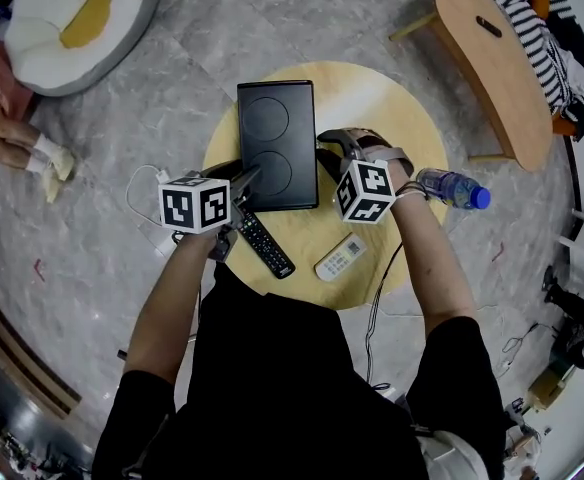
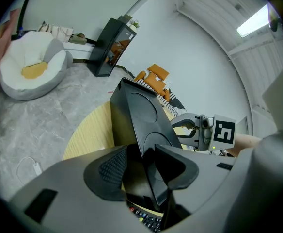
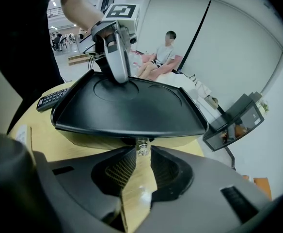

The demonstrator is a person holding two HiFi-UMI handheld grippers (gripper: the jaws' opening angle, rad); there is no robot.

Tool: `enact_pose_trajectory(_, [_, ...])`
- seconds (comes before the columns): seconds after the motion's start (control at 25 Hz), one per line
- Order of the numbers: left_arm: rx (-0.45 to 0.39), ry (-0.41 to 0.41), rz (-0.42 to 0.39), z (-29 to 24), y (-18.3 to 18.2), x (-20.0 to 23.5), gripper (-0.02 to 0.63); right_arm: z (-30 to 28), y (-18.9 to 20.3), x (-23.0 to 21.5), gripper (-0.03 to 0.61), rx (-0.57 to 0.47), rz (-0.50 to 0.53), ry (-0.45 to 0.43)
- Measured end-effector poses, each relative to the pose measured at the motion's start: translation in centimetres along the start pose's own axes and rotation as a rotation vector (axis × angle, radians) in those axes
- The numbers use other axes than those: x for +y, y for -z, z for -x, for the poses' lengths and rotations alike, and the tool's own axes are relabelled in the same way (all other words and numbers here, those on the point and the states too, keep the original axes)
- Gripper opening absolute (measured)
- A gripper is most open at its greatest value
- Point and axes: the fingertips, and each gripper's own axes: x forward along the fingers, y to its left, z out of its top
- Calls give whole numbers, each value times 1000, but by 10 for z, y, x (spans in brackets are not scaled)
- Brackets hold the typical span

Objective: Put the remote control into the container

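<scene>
A black rectangular container (image 1: 277, 118) with a lid bearing two round dents lies on the round wooden table (image 1: 377, 98). My left gripper (image 1: 252, 176) is shut on the lid's near-left edge; in the left gripper view the lid (image 2: 146, 115) runs in between the jaws of that gripper (image 2: 139, 171). My right gripper (image 1: 324, 140) is at the container's right side. In the right gripper view its tips (image 3: 141, 152) are shut on a small shiny clasp (image 3: 141, 147) under the lid (image 3: 132, 106). A black remote control (image 1: 265, 243) lies on the table below the left gripper. A white remote (image 1: 340, 256) lies beside it.
A water bottle (image 1: 454, 188) lies at the table's right edge. A wooden stool (image 1: 492, 63) stands at the upper right, a white cushion (image 1: 72, 18) at the upper left, a white cable (image 1: 144, 183) on the floor left of the table. A person (image 3: 163, 57) sits beyond.
</scene>
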Motion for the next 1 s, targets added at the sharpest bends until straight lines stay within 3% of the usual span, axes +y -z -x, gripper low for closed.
enact_pose_trajectory(0.44, [1, -28, -13, 1, -2, 0, 172, 0, 9, -2, 75, 8, -17, 11])
enact_pose_trajectory(1.0, [27, -47, -20, 0, 0, 1, 170, 28, 67, -10, 75, 123, -86, 40])
